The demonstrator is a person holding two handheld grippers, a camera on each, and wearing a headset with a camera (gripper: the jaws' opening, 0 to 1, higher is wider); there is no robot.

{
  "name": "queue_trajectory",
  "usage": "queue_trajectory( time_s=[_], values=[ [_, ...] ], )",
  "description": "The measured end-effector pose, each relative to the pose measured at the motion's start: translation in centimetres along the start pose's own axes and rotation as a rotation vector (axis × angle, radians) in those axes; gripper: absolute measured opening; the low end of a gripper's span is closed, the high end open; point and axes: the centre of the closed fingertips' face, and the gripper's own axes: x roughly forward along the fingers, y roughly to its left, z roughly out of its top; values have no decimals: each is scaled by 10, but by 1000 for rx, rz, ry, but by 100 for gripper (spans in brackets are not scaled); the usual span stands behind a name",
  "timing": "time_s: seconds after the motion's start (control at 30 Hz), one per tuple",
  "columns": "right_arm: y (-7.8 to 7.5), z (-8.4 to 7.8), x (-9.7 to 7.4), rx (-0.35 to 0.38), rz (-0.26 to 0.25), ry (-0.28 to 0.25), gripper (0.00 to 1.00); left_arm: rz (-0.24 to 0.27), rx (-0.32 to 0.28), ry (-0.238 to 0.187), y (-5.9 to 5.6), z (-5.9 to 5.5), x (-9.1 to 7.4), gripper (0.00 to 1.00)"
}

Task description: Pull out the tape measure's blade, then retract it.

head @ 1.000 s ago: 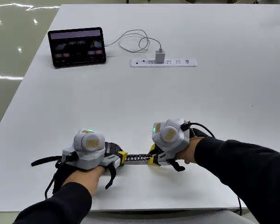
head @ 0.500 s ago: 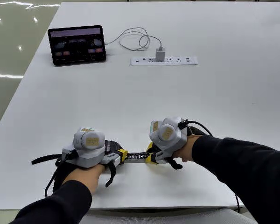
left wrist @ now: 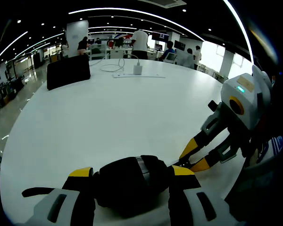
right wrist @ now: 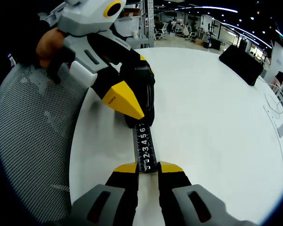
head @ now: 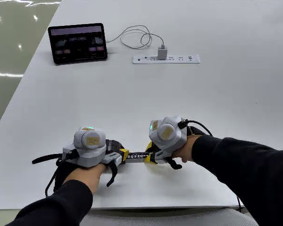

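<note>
We have the left claw (left wrist: 132,172) clamped around the black tape measure case (left wrist: 127,186), which rests near the front edge of the white bench (head: 179,103). Our right claw (right wrist: 148,167) is pinched together on the tip of the blade (right wrist: 143,141), with a short numbered length showing between case and claw.

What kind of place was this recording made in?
Probably a large open-plan office or lab: a big white table, a tablet near a power strip, and people in the background under long ceiling lights.
</note>
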Motion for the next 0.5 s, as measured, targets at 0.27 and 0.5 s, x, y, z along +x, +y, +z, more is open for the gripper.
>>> queue_trajectory(
  time_s=[0.27, 0.5],
  values=[
    [1, 4, 2, -8, 5, -5, 11, -3, 4, 3, 0, -1, 0, 59],
    [1, 7, 3, -12, 4, -9, 11, -3, 2, 3, -1, 0, 0, 59]
  ],
)
